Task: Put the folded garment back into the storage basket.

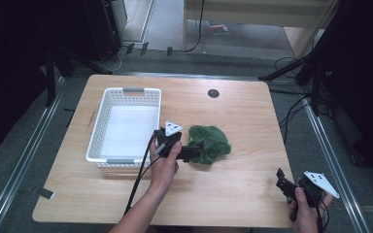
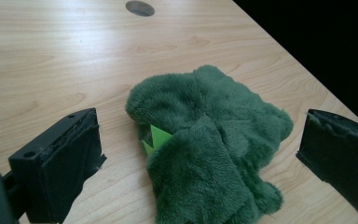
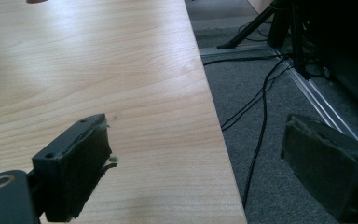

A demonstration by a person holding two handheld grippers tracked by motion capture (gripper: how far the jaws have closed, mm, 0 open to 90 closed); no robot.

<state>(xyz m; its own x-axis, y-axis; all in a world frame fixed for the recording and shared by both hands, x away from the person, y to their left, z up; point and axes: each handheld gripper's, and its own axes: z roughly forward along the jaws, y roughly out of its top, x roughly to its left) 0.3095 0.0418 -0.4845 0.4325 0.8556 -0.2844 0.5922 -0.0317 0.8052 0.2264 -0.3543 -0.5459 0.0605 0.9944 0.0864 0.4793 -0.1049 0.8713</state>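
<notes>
Wooden counter [image 1: 233, 184] with white perforated basket [image 1: 125, 127] and green plush cloth [image 1: 210, 142].
The cloth lies crumpled just right of the basket. The left hand-held gripper [image 1: 193, 151], forearm reaching from the near edge, points right with jaws spread either side of the cloth. The right hand-held gripper [image 1: 282, 184] hangs over the near right corner, jaws spread, empty.

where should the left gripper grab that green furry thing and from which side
Grip the raised folded flap at the near end of the green plush cloth, coming from the basket side, where the left gripper already straddles it with its jaws open. The flap stands proud of the table, so the jaws can likely pinch it.
</notes>
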